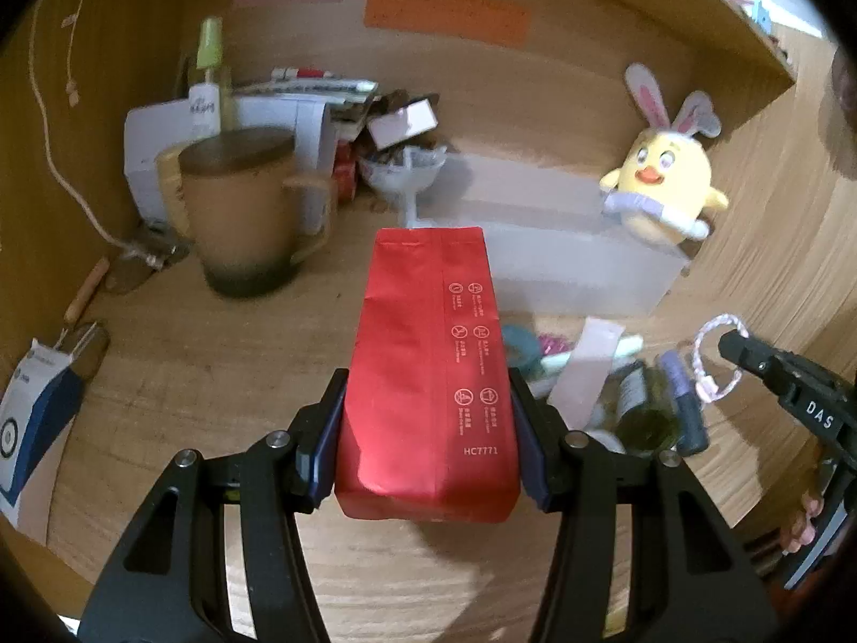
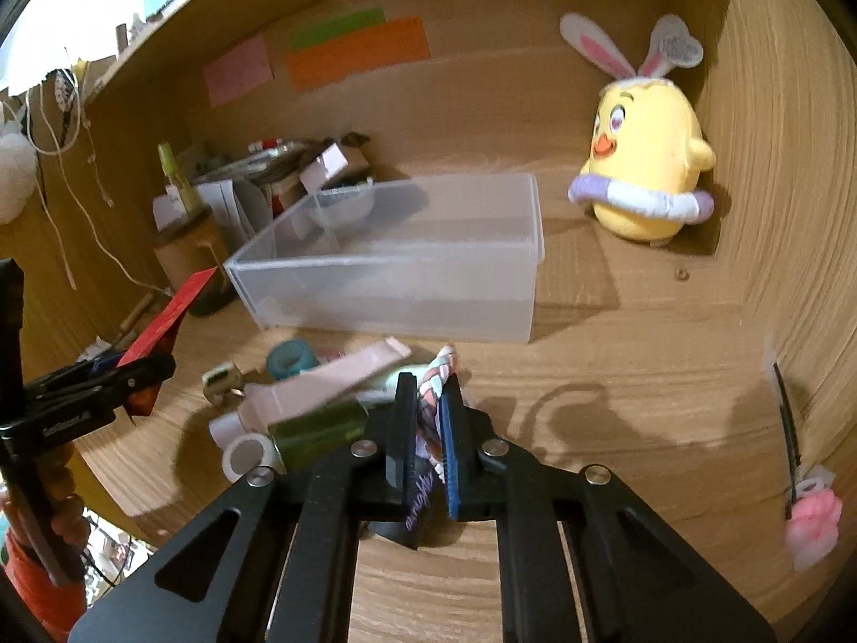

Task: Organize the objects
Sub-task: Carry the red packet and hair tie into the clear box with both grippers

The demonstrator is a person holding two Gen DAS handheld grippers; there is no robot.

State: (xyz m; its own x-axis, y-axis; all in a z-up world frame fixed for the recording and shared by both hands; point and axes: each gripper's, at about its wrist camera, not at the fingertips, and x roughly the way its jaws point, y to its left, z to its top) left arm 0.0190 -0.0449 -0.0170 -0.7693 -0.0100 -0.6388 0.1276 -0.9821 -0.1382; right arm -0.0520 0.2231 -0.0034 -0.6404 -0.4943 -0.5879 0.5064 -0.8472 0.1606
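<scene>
Red pouch (image 1: 428, 375), printed with white symbols, sits clamped between the two fingers of the left gripper (image 1: 428, 407), whose pads press on both of its sides; it is held off the wooden desk (image 1: 214, 364) and points toward the back wall. Behind it to the left stands a brown mug (image 1: 241, 209) with a wooden lid, and behind that a white box (image 1: 144, 144) and a spray bottle (image 1: 206, 75). A clear plastic bin (image 1: 562, 246) lies just past the pouch on the right, and a yellow chick toy (image 1: 667, 182) with rabbit ears stands beyond the bin's far corner. To the right of the pouch is a pile of small things, among them a teal tape roll (image 1: 522, 345) and a green bottle (image 1: 643, 412). At the right edge the right gripper (image 1: 736, 345) pinches a pink-and-white braided loop (image 1: 718, 359).

From the right wrist, the right gripper (image 2: 428, 418) has its fingers nearly closed on the braided loop (image 2: 436, 380), which runs up between them. The pile lies just left of it: the green bottle (image 2: 316, 428), the teal tape roll (image 2: 292, 359) and a pink strip (image 2: 332, 380). The clear plastic bin (image 2: 396, 289) sits open further back, and the chick toy (image 2: 645, 161) stands in the right corner. At the left edge the left gripper (image 2: 134, 369) holds the red pouch (image 2: 171, 311) edge-on, above the desk (image 2: 616, 375).
</scene>
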